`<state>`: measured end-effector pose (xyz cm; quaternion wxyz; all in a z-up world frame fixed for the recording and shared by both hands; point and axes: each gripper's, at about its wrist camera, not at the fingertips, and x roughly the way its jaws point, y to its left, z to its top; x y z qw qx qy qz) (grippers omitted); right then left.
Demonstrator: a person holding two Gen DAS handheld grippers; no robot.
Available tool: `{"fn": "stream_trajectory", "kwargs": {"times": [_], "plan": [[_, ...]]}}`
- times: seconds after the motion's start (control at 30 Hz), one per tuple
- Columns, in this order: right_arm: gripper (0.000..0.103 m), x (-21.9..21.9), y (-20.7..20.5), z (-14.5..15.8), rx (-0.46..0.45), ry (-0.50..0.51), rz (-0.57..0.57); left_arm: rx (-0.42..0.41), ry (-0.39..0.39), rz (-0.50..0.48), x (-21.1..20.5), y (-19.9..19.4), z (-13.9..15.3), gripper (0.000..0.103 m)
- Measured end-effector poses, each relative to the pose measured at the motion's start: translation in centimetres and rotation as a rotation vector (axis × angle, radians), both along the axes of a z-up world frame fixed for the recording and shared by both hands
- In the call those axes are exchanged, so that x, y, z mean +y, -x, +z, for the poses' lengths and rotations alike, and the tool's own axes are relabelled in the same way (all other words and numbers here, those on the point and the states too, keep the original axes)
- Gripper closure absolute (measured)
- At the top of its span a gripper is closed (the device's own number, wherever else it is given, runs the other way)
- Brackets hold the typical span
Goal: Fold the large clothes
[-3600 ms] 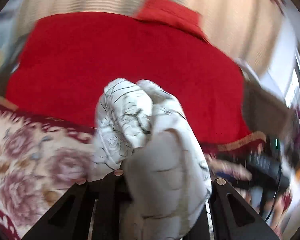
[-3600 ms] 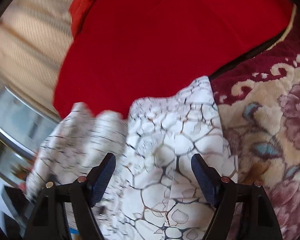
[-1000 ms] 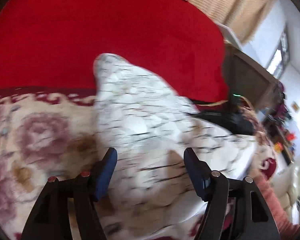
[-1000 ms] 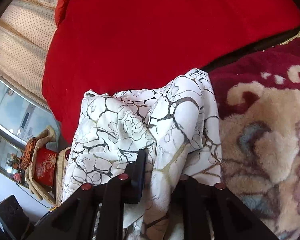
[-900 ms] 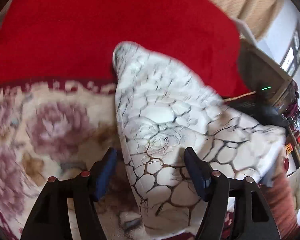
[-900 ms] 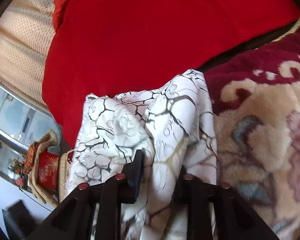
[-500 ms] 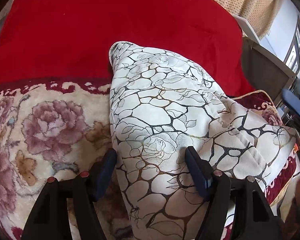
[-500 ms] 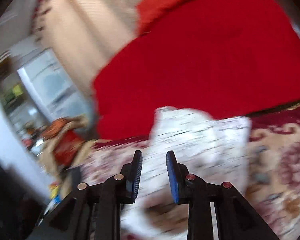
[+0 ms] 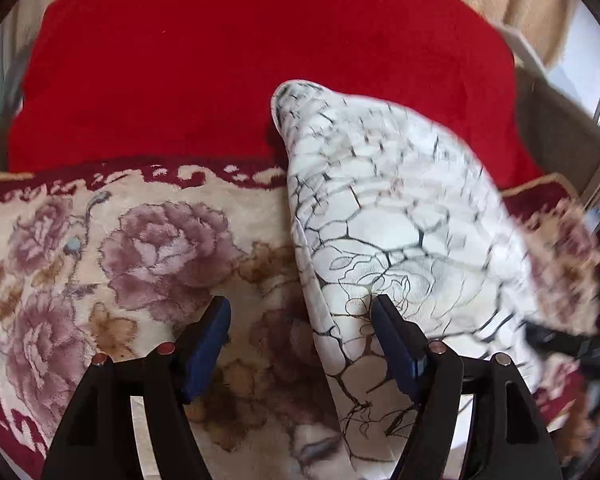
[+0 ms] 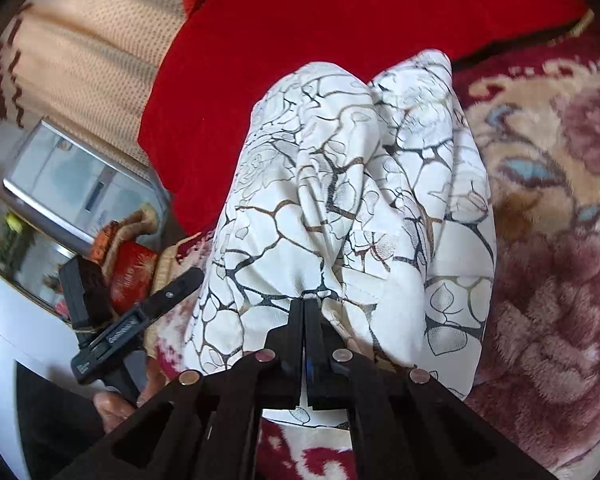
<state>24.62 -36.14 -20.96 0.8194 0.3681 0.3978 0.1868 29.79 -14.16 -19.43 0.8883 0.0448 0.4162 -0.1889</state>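
Observation:
A white garment with a black and gold crackle print (image 9: 380, 208) lies folded on a floral plush blanket (image 9: 140, 240). My left gripper (image 9: 302, 320) is open and empty, its right finger resting against the garment's left edge. In the right wrist view my right gripper (image 10: 304, 304) is shut on a bunched fold of the same garment (image 10: 340, 200), which rises in two humps ahead of the fingers.
A red cushion (image 9: 240, 60) backs the blanket, also in the right wrist view (image 10: 340, 12). A beige curtain (image 10: 80, 52) hangs at left. The other hand-held gripper (image 10: 140, 316) and a red tin (image 10: 130, 276) sit at lower left.
My right gripper, open on nothing half a second ago, has come back down and shut on the garment's fold. My left gripper has shifted left, so the garment now sits to its right.

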Motion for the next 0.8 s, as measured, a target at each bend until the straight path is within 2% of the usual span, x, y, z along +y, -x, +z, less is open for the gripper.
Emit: {"fn": "stream_trajectory", "kwargs": {"times": [0.1, 0.13, 0.27, 0.33, 0.43, 0.5, 0.6, 0.7, 0.77, 0.8], "plan": [[0.103, 0.7, 0.3, 0.7, -0.015, 0.045, -0.005, -0.117, -0.121, -0.013, -1.5, 1.3, 0.2, 0.029], [0.103, 0.5, 0.5, 1.0, -0.008, 0.039, -0.008, -0.131, -0.138, -0.017, -1.4, 1.4, 0.4, 0.029], [0.097, 1.8, -0.1, 4.1, -0.025, 0.069, -0.006, -0.103, -0.11, 0.009, -0.8, 0.9, 0.2, 0.029], [0.094, 2.0, 0.2, 6.6, -0.096, 0.095, -0.019, -0.103, -0.113, 0.007, -0.7, 0.7, 0.4, 0.029], [0.094, 1.8, 0.2, 9.4, -0.196, 0.07, -0.039, -0.114, -0.127, 0.004, -0.9, 0.7, 0.4, 0.029], [0.094, 2.0, -0.8, 10.2, -0.193, 0.079, -0.036, -0.119, -0.132, 0.002, -1.0, 0.8, 0.4, 0.029], [0.094, 2.5, -3.2, 9.1, -0.11, 0.109, -0.033, -0.12, -0.133, -0.001, -0.9, 0.8, 0.4, 0.029], [0.098, 2.5, -5.9, 4.6, 0.041, 0.127, -0.046, -0.126, -0.138, 0.002, -1.2, 1.1, 0.5, 0.027], [0.102, 2.3, -6.4, 2.3, 0.038, 0.088, -0.07, -0.13, -0.138, 0.01, -1.1, 0.9, 0.4, 0.025], [0.102, 2.3, -6.3, 2.3, 0.024, 0.084, -0.075, -0.13, -0.138, 0.015, -1.0, 0.8, 0.5, 0.022]]}}
